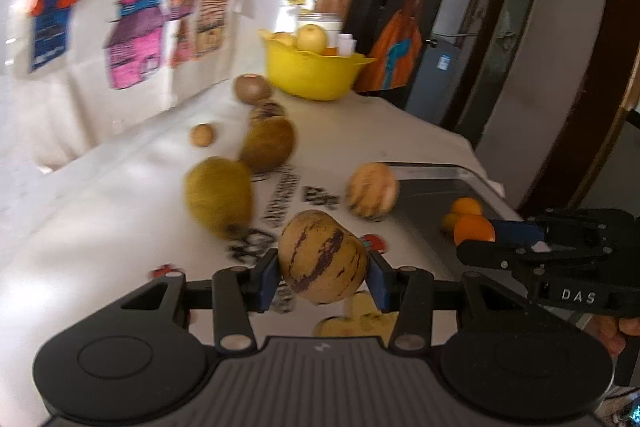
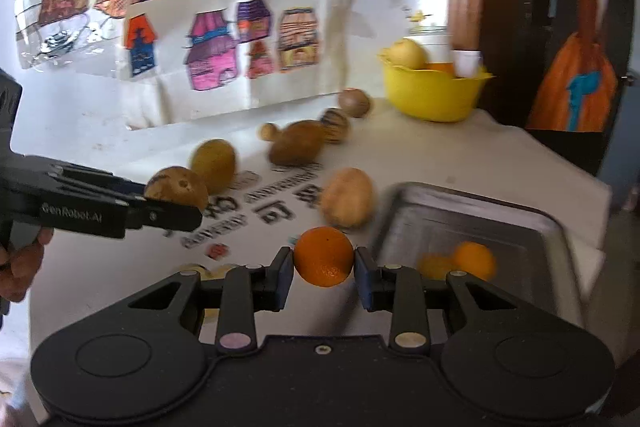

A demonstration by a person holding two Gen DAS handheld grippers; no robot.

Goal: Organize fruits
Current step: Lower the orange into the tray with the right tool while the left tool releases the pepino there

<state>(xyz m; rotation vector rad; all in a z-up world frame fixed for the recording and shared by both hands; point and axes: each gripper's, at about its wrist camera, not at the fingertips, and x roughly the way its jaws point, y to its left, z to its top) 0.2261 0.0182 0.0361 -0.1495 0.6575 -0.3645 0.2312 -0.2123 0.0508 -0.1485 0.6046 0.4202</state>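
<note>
Gripping now: left gripper [image 1: 323,273] jaws clamped on a striped melon [image 1: 322,255], right gripper [image 2: 323,270] jaws clamped on an orange [image 2: 324,255].

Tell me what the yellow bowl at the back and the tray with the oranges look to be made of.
Yellow bowl: probably plastic, with an even bright colour, a soft sheen and a thin wavy rim. Tray: looks like metal, silver-grey with a dull brushed shine, a rolled rim and rounded corners; steel or aluminium cannot be told. The blur leaves both uncertain.
</note>
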